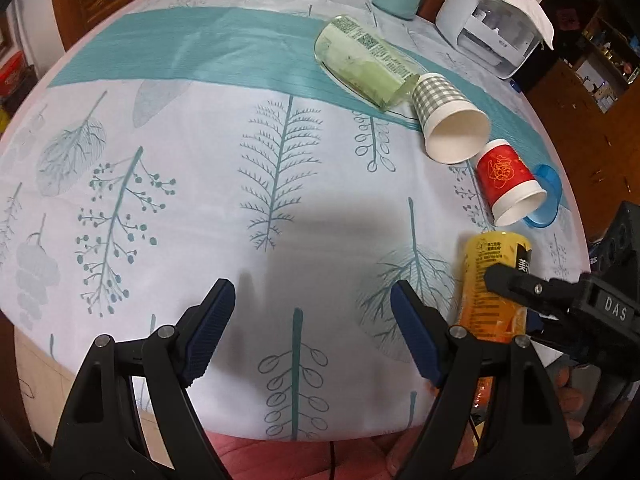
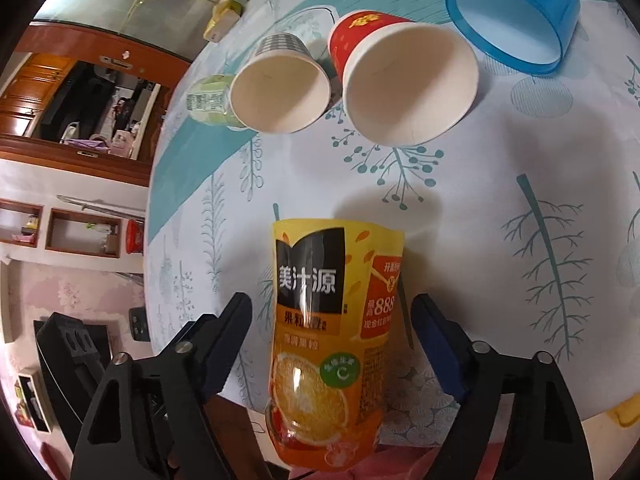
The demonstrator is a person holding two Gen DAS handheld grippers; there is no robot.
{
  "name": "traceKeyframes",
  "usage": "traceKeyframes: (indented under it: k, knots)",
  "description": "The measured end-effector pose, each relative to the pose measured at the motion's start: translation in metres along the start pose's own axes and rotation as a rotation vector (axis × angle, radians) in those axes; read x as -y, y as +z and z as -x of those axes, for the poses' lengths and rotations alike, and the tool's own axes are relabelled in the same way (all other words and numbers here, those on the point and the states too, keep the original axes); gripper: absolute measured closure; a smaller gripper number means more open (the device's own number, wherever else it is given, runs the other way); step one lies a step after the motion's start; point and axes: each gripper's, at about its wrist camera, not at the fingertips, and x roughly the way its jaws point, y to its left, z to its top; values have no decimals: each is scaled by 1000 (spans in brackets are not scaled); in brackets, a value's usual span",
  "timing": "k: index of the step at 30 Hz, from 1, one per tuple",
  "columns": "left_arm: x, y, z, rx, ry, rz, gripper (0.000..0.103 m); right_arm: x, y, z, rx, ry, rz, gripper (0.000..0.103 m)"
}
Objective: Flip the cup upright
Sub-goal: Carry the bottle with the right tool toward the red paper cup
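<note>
Orange juice bottle cup [image 2: 332, 340] lay on its side near the table [image 1: 200, 184] edge, its lower end cut off, between the right gripper's [image 2: 332, 332] wide, untouching jaws. Left gripper [image 1: 312, 320] gaped empty. Two paper cups, gingham [image 1: 448, 116] and red [image 1: 508, 184], one blue cup [image 2: 516, 20] and one green bottle [image 1: 368, 60] lay toppled.

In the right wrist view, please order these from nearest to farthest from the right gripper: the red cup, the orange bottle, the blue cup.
1. orange bottle, between the right gripper fingers.
2. red cup, lying ahead, centre.
3. blue cup, beyond it, upper right.
</note>
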Motion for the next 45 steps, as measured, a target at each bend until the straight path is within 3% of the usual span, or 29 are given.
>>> traceKeyframes:
  k: [4, 9, 16, 20, 26, 34, 38, 45]
  knots:
    - [-1, 4, -8, -24, -25, -7, 25, 0, 7, -2, 16, -23, -15, 42]
    - [1, 8, -17, -65, -82, -1, 25, 5, 5, 1, 20, -27, 4, 46]
    - [15, 8, -20, -69, -85, -34, 25, 0, -3, 12, 78, -39, 72, 53]
    - [23, 6, -20, -70, -80, -49, 25, -7, -8, 32, 192, -51, 146, 54]
    - [27, 5, -16, -55, -76, -49, 25, -19, -13, 59, 450, -192, 260, 54]
    - [27, 5, -13, -48, -60, -45, 25, -22, -8, 76, 711, -257, 288, 54]
    - [24, 5, -9, -40, -44, -41, 25, -25, -11, 68, 810, -291, 312, 53]
    - [15, 5, -4, -25, -26, -25, 25, -40, -40, 47, 858, -359, 488, 52]
